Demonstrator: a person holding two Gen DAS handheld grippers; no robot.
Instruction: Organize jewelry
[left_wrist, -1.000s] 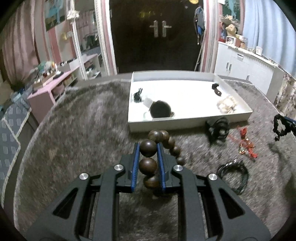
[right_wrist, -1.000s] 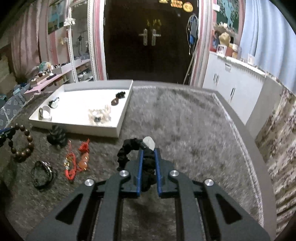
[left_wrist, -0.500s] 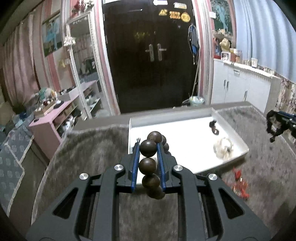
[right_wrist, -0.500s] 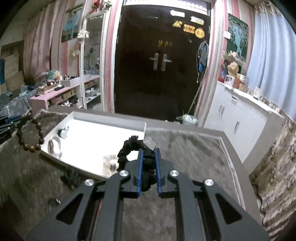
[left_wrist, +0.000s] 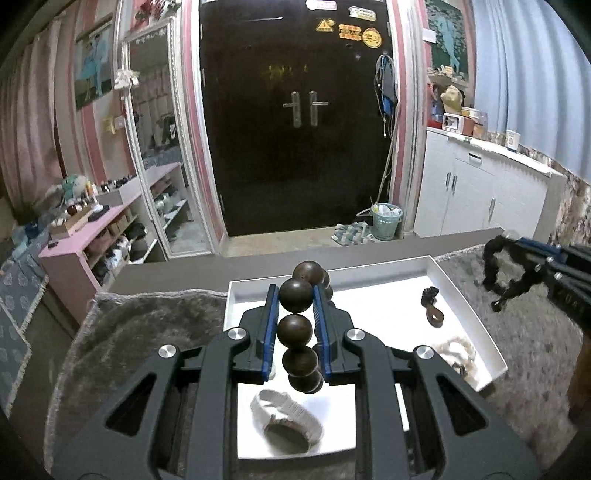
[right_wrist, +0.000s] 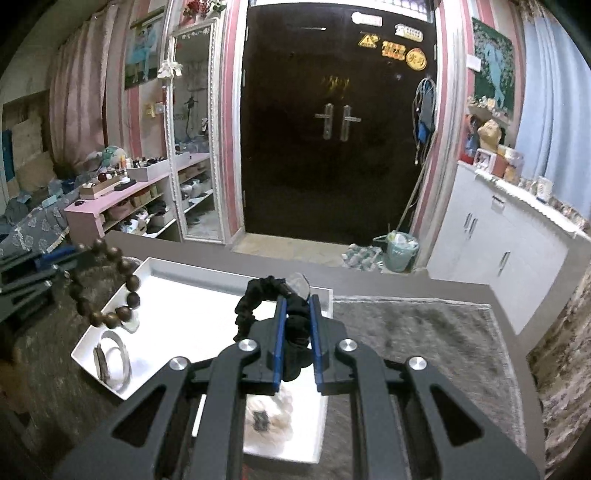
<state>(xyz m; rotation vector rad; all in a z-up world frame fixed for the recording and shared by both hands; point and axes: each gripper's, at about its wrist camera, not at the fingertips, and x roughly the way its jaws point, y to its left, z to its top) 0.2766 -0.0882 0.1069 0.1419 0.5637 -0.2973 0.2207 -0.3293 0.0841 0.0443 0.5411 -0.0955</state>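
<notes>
Above a white rectangular tray (left_wrist: 463, 295), left claw (left_wrist: 295, 301) pinching glossy round wooden beads (left_wrist: 294, 330), right claw (right_wrist: 295, 308) pinching ruffled black scrunchie (right_wrist: 255, 295)

I see a dim room in both wrist views; the shallow white rectangular tray (left_wrist: 476, 317) (right_wrist: 110, 306) is the brightest surface and glares nearly blank. Beyond it the tall dark double door (left_wrist: 295, 118) swallows detail. Fisheye bending curves walls toward black corners, and the grey shaggy rug (right_wrist: 424, 332) beside the tray smears softly.

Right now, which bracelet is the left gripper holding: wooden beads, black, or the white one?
The wooden bead bracelet, clamped in the left gripper above the tray. The black bracelet is in the right gripper; the white bracelet lies in the tray.
</notes>
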